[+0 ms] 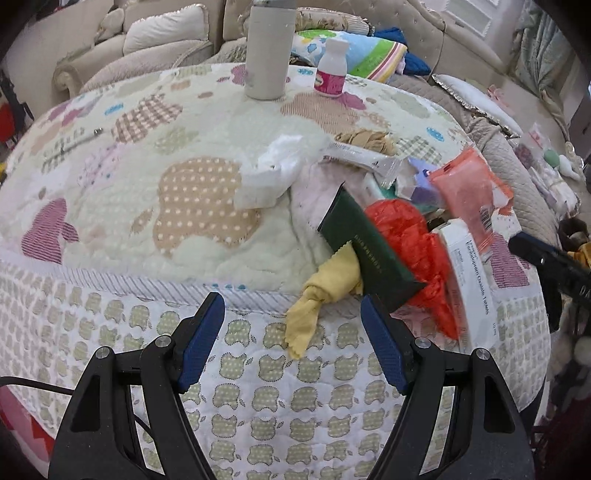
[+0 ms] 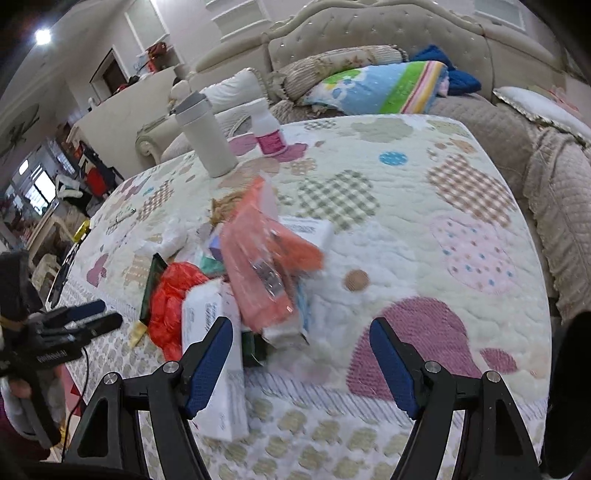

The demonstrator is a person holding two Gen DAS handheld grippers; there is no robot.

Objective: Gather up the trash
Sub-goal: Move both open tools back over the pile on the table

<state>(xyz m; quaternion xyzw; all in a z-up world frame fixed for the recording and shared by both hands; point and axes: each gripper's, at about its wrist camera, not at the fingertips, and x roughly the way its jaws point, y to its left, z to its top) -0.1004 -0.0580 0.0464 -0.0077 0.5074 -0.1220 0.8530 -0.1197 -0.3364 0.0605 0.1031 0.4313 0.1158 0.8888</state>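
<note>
A heap of trash lies on the quilt-covered table (image 1: 147, 192): a dark green box (image 1: 365, 247), red crumpled plastic (image 1: 410, 236), a yellow cloth (image 1: 325, 291) hanging over the edge, an orange packet (image 1: 465, 188), a white medicine box (image 1: 469, 280) and white tissue (image 1: 269, 173). My left gripper (image 1: 291, 310) is open and empty, just below the yellow cloth at the table's front edge. My right gripper (image 2: 301, 334) is open and empty, at the near edge beside the heap; the orange packet (image 2: 258, 266) and white box (image 2: 218, 354) lie just ahead of its left finger.
A tall white tumbler (image 1: 267, 48) and a small pink-labelled bottle (image 1: 331, 70) stand at the table's far side. Beige sofas (image 2: 388, 33) with cushions and a folded colourful blanket (image 2: 380, 88) surround the table. The left gripper (image 2: 74, 325) shows at the left of the right wrist view.
</note>
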